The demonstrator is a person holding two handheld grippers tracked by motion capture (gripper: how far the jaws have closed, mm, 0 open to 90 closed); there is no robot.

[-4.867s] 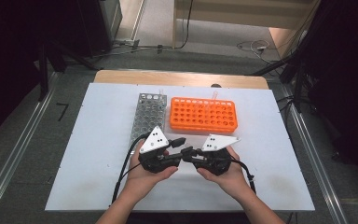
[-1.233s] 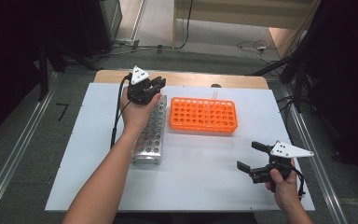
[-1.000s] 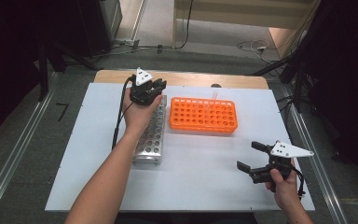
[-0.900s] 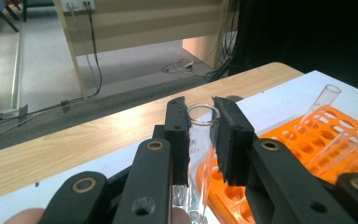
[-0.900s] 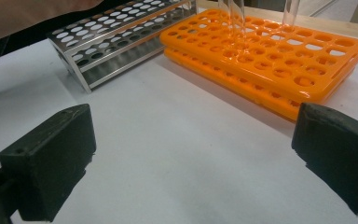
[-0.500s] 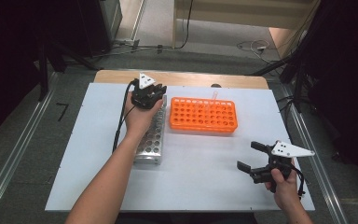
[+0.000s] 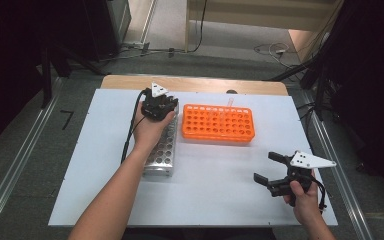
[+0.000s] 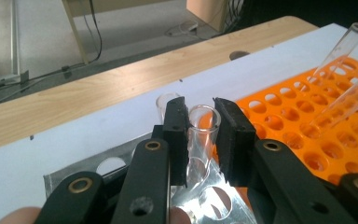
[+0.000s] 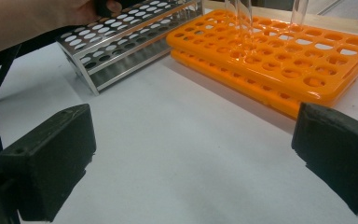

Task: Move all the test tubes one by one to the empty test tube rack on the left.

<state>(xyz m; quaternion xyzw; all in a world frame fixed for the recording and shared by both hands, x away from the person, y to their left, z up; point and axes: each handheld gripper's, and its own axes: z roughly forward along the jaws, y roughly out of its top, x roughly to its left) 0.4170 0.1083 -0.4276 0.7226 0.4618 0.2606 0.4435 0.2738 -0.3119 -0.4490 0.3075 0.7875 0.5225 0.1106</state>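
I am working in what looks like a lab or test room set up for recording. In front of me is a white surface [image 7: 105, 200] laid on a wooden tabletop [image 7: 195, 83], carrying an orange plastic rack [image 7: 218, 123] full of round holes, a metal rack [image 7: 162, 150] beside it, and clear glass tubes [image 8: 200, 140], the sort of ware used for samples. Around the surface I see a grey floor [image 7: 25, 165] with metal rails [image 7: 10, 192] running along both sides, dark curtains [image 7: 370, 75] at the edges, and loose cables [image 7: 272, 49] lying near a pale wall or cabinet at the back.
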